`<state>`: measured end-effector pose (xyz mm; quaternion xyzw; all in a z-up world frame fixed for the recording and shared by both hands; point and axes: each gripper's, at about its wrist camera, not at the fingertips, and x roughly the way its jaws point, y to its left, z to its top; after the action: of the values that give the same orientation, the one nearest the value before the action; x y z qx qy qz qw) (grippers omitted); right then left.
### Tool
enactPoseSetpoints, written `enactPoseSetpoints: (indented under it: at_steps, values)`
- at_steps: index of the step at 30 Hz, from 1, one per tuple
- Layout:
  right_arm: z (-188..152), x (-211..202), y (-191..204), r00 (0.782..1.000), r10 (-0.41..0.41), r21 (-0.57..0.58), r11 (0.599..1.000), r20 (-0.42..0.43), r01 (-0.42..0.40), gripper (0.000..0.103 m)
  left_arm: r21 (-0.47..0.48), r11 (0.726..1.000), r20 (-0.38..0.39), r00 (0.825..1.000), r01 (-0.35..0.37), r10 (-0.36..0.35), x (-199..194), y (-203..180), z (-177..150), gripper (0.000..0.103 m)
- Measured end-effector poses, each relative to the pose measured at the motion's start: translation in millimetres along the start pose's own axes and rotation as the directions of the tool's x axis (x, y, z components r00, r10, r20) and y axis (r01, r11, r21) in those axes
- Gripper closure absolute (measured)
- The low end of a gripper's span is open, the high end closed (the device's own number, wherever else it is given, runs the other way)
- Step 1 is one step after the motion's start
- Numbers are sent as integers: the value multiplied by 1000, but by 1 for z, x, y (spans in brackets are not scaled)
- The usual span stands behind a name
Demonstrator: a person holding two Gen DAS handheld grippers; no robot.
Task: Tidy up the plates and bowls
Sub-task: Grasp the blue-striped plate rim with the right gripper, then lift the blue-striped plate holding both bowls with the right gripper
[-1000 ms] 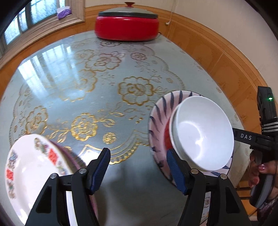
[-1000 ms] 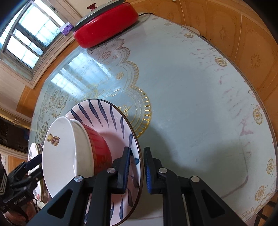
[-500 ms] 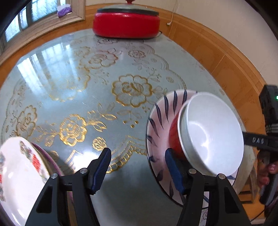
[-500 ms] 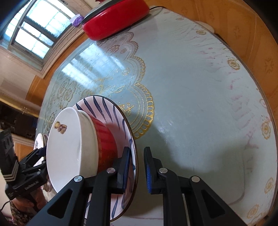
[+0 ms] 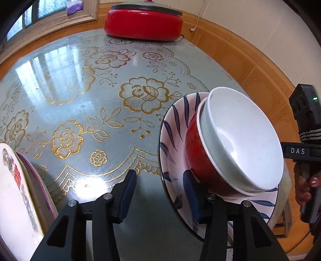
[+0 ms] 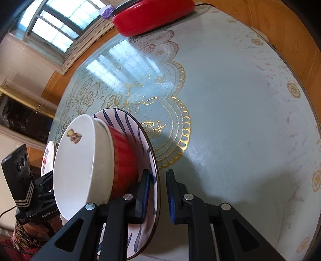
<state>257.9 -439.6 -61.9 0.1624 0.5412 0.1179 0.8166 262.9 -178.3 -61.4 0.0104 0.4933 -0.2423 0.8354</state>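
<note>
The right tool (image 6: 157,192) grips the rim of the striped plate (image 6: 148,152), which carries a red bowl (image 6: 125,158) and a white bowl (image 6: 80,166) above the tabletop (image 6: 230,104). The left tool (image 5: 160,192) is closing, with nothing between its jaws.

Both cameras ride close above the counter (image 5: 84,84), each looking forward and steeply down along its own hand-held gripper.

The left wrist view faces the far edge, where a red lidded pot (image 5: 143,25) stands under a window.

The right wrist view is rolled, so the counter (image 6: 230,104) tilts and the same pot (image 6: 154,14) sits top centre.

Both share the striped plate (image 5: 174,128) (image 6: 146,144) carrying stacked bowls, seen from opposite sides. Each view catches what seems the other's device at its margin.
</note>
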Motion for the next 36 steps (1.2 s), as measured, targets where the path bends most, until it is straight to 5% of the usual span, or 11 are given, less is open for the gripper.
enactPoseSetpoints:
  at_steps: [4, 18, 24, 36]
  values:
    - [6, 2, 4, 1000, -5, -25, 1000, 2, 5, 88, -16, 1000, 19, 1000, 22, -22, -1, 1, -2, 65]
    - [16, 11, 9, 1000, 11, -25, 1000, -25, -12, 88, -33, 999, 38, 999, 2, -1, 1, 4, 5, 67]
    - [23, 13, 6, 998, 19, -35, 999, -60, -21, 88, 15, 1000, 54, 998, 16, -17, 3, 0, 10, 88]
    - [24, 20, 14, 999, 10, -68, 998, -49, -14, 87, -27, 1000, 80, 997, -13, 15, 2, 7, 11, 87]
